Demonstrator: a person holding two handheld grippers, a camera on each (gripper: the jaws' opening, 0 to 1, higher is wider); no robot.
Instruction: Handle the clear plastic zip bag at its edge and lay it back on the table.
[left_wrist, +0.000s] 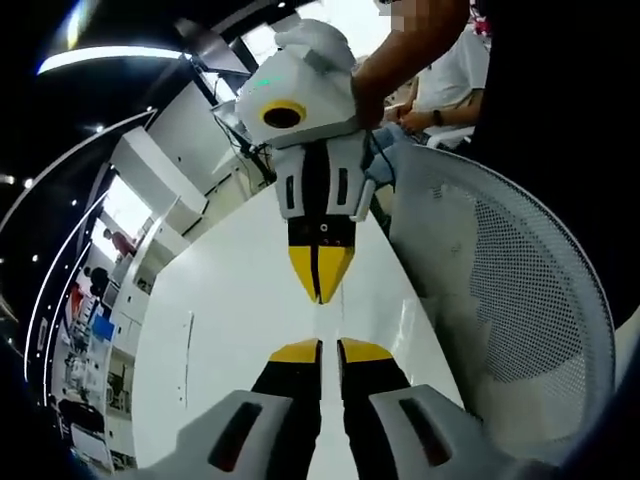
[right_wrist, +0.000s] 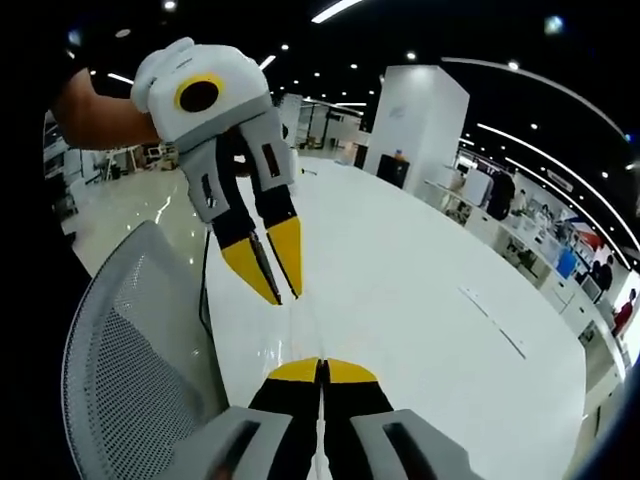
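Holding zip bag (left_wrist: 326, 318) by its edge, I'm guessing. Left gripper view: my left tongs (left_wrist: 330, 350) are clenching, right tongs (left_wrist: 320, 285) opposite also clenching, w/ a faint clear strip running btwn the tips above the white table (left_wrist: 230, 320). Right gripper view: both pairs are looking pinched shut and the bag is barely showing, just a sheen. Next I'm thinking lower both level, then release. Mesh chair (left_wrist: 520, 300) is hiding the table's near edge.

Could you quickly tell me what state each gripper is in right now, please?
Left gripper: jaws shut, tips together over the white table; nothing visibly held.
Right gripper: jaws shut; nothing visibly held.
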